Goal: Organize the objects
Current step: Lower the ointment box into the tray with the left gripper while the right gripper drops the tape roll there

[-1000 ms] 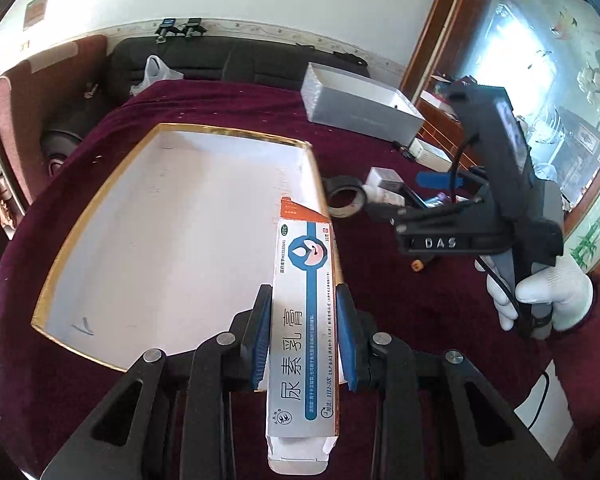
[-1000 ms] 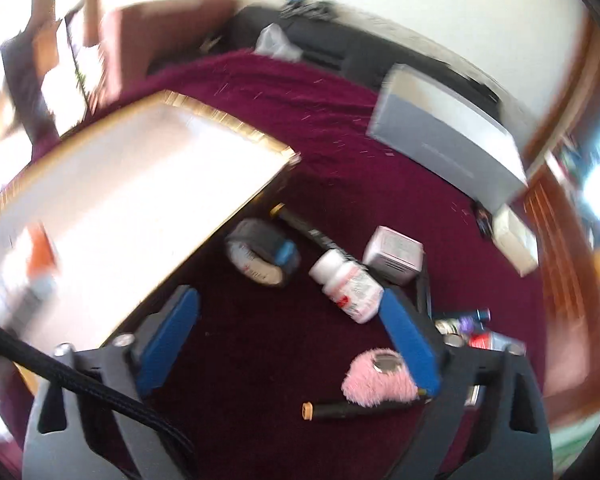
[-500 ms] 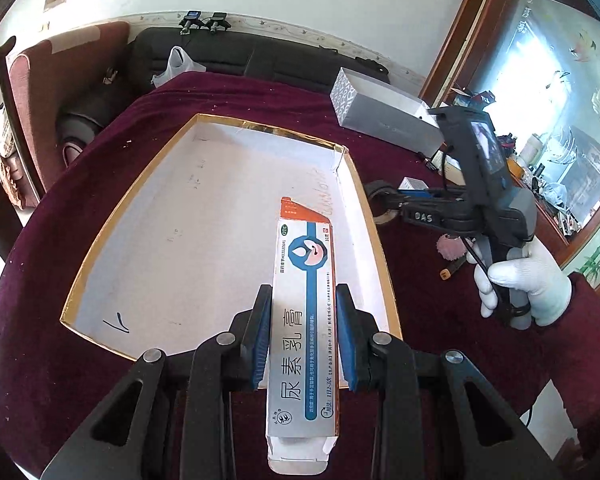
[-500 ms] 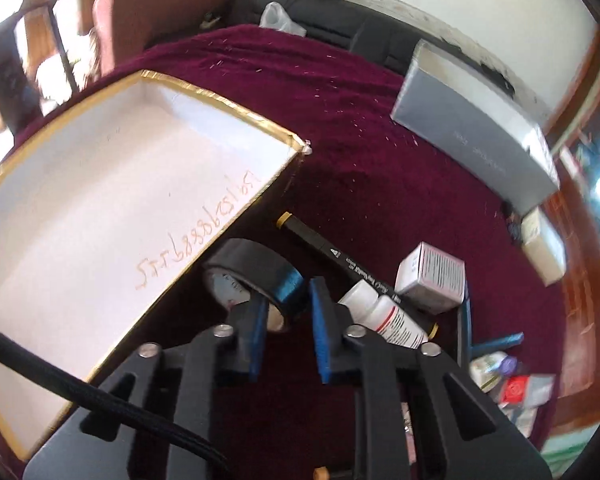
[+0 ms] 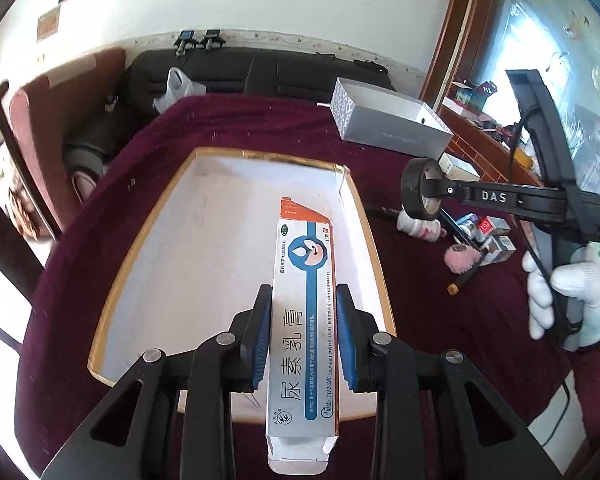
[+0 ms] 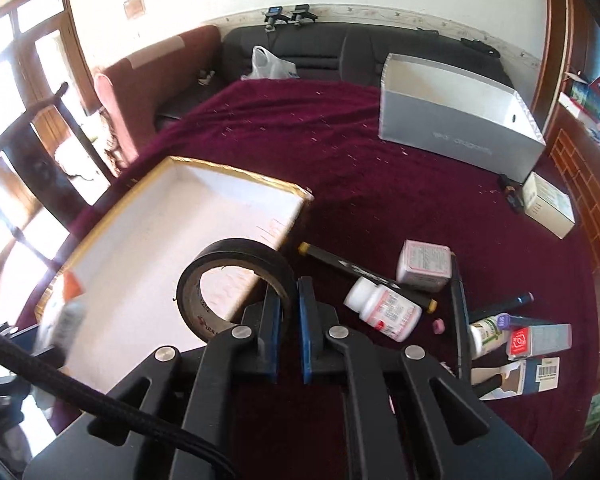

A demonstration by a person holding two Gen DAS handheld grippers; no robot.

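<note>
My left gripper (image 5: 304, 336) clamps the ointment box (image 5: 303, 316), long axis pointing away over the gold-rimmed tray (image 5: 374, 248). My right gripper (image 6: 289, 320), wide apart a second ago, now pinches the black tape roll (image 6: 236, 280), raised off the cloth.

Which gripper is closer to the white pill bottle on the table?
Right. The right gripper holds the black tape roll just left of the pill bottle; the left gripper is over the white tray, farther away.
</note>
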